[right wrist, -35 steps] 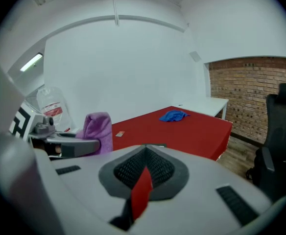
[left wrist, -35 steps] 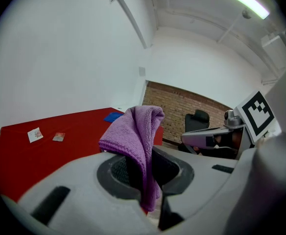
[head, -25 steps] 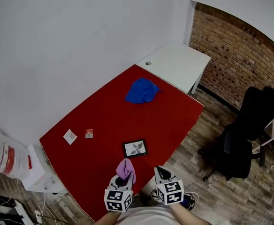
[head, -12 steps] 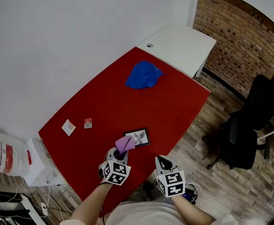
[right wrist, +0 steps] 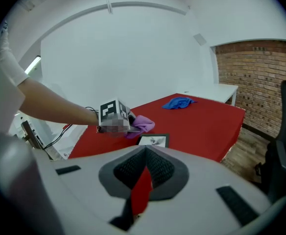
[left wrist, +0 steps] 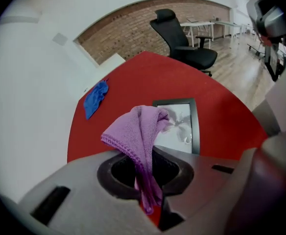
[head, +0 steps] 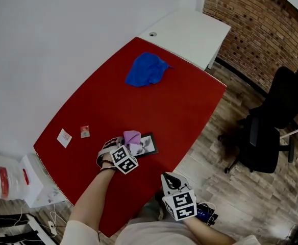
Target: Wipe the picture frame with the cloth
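Wiping step, at its outset: left gripper clamped on the purple cloth, poised over the left part of the picture frame lying flat near the red table's near edge; right gripper closed, empty, off the table; next move probably requires pressing the cloth down and sweeping rightward.

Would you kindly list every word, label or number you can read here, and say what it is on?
No text is readable anywhere.
Two small cards on the red table: too small to read.
Red label on the white container: blurred.
Marker cubes: square patterns only, no letters.
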`<state>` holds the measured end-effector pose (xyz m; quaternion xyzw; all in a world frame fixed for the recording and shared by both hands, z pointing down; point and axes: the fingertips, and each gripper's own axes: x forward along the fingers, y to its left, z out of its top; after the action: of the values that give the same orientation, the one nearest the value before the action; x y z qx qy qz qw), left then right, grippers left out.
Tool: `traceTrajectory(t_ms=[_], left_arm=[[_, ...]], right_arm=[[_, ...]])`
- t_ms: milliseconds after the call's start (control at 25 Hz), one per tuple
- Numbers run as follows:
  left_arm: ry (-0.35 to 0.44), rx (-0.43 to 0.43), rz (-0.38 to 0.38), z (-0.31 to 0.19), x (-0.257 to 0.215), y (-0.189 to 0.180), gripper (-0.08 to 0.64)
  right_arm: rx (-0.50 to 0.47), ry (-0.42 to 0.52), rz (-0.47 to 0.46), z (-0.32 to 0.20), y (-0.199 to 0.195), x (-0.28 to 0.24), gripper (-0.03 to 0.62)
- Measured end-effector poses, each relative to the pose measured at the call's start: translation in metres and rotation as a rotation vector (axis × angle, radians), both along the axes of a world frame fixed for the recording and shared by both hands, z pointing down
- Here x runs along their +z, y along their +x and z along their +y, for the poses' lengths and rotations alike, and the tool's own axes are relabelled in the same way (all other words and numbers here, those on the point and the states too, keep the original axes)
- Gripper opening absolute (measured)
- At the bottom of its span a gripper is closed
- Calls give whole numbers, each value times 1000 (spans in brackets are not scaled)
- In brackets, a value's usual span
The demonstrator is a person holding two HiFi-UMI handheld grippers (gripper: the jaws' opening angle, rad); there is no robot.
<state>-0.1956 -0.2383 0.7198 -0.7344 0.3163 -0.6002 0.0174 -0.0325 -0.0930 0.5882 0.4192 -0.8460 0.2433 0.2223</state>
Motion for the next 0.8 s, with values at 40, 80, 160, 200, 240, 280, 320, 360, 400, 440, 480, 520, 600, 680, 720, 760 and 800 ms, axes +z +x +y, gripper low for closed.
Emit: traceTrajectory(t_ms=[40, 80, 160, 200, 240, 280, 320, 360, 400, 440, 480, 520, 600, 680, 720, 760, 800], left_arm=[[-11, 9, -18, -4, 5, -2, 54], [-23, 17, -31, -6, 9, -2, 54], [-45, 39, -50, -5, 14, 0, 54], [-54, 56, -58, -2, 16, 3, 54], [-61, 75, -65, 3, 18, 7, 54], [-70, 94, -70, 10, 19, 11, 54], [-81, 109, -72, 19, 21, 15, 54], [-93, 120, -73, 30, 22, 18, 54], [-106, 130, -76, 41, 23, 20, 54], [-118, 141, -81, 53, 23, 22, 54], [-129, 153, -88, 64, 24, 24, 54], [-141, 164, -96, 75, 25, 26, 54], [-164, 178, -103, 90, 27, 30, 54], [-172, 186, -106, 96, 28, 32, 54], [-170, 187, -108, 94, 27, 32, 54], [-165, 180, -107, 90, 26, 30, 54], [-161, 165, -103, 82, 25, 28, 54]], right_arm=[[4, -7, -1, 1, 2, 2, 5], [7, -13, -1, 1, 3, 4, 5], [9, -18, -2, 0, 7, 6, 5], [10, -19, -3, -1, 9, 8, 5], [11, -19, -5, -2, 11, 9, 5], [12, -19, -6, -4, 13, 10, 5], [13, -18, -9, -6, 13, 11, 5], [12, -16, -12, -8, 13, 11, 5], [11, -15, -15, -10, 13, 11, 5], [9, -14, -18, -12, 12, 11, 5], [6, -14, -20, -13, 12, 10, 5], [3, -12, -23, -14, 11, 10, 5], [-1, -9, -28, -16, 11, 10, 5], [-7, -9, -29, -16, 10, 10, 5], [-10, -11, -28, -15, 10, 10, 5], [-12, -13, -28, -14, 9, 11, 5], [-13, -16, -27, -12, 9, 11, 5]])
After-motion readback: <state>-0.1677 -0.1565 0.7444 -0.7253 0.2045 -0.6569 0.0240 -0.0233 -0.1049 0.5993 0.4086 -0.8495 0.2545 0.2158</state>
